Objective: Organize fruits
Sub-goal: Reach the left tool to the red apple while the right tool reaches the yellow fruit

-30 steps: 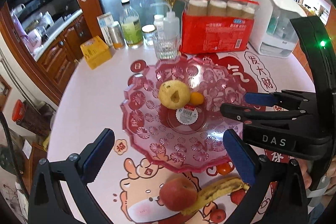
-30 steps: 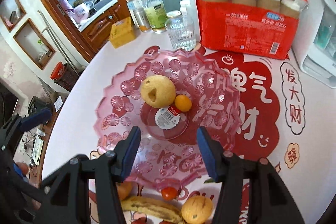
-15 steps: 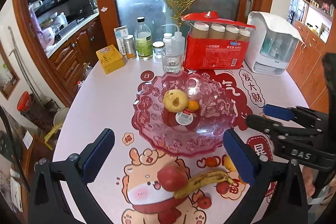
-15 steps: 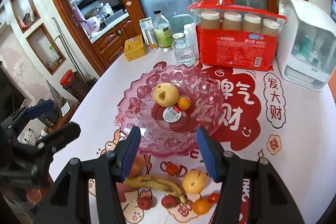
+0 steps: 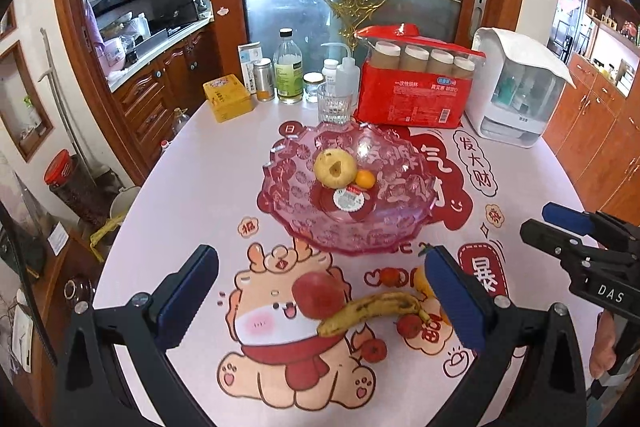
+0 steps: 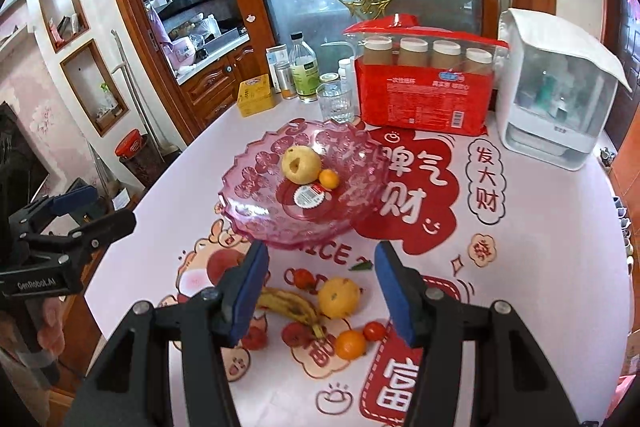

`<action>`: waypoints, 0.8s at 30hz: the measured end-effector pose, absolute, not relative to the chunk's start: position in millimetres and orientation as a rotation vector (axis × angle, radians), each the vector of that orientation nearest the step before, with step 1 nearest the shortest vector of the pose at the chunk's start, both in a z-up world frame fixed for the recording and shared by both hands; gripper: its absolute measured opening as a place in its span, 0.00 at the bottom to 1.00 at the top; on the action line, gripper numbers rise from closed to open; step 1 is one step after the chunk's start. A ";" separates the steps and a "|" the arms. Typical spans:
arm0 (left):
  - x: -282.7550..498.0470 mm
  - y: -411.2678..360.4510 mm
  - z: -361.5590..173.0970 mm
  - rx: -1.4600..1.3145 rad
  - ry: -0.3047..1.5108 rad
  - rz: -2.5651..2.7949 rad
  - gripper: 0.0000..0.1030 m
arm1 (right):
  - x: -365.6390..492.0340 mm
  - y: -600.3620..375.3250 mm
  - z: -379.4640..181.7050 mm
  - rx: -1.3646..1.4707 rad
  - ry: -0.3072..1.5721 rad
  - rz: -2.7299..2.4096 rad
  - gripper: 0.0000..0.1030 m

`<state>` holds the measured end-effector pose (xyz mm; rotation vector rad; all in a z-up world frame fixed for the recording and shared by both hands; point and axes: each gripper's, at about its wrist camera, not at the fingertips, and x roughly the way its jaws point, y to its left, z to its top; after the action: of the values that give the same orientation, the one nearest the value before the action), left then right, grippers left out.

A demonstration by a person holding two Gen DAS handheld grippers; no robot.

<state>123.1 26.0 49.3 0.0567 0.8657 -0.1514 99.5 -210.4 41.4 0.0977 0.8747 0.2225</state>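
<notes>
A pink glass bowl (image 5: 352, 235) (image 6: 256, 187) in the middle of the table holds a yellow pear (image 5: 334, 167) (image 6: 301, 165) and a small orange (image 5: 365, 179) (image 6: 329, 179). In front of it lie a red apple (image 5: 318, 294), a spotted banana (image 5: 370, 311) (image 6: 290, 305), a yellow-orange fruit (image 6: 339, 297), a small orange (image 6: 350, 344) and several small red fruits (image 6: 374, 330). My left gripper (image 5: 322, 301) hangs open above the apple and banana. Also open and empty, my right gripper (image 6: 322, 291) hangs over the banana and the yellow-orange fruit.
Along the table's far edge stand a red pack of paper cups (image 5: 412, 95), a white appliance (image 5: 516, 87), a drinking glass (image 5: 334, 105), bottles (image 5: 287, 69) and a yellow box (image 5: 228, 97). Wooden cabinets lie to the left.
Both grippers have drawn back and risen from the bowl, so more of the table and the loose fruit in front now shows. Their jaws have kept the same width.
</notes>
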 end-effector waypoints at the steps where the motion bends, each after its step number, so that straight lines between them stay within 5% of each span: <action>1: 118.8 24.9 46.7 0.056 0.867 -0.152 1.00 | 97.5 -211.8 39.4 0.092 0.875 0.219 0.54; 24: 85.6 26.6 -39.9 -0.058 0.977 -0.084 1.00 | 68.4 -229.8 -38.4 0.043 0.983 0.212 0.54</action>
<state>85.6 26.6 -39.9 -0.0578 0.9773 -0.0840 68.4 -229.8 -38.4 0.0434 0.9835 0.2120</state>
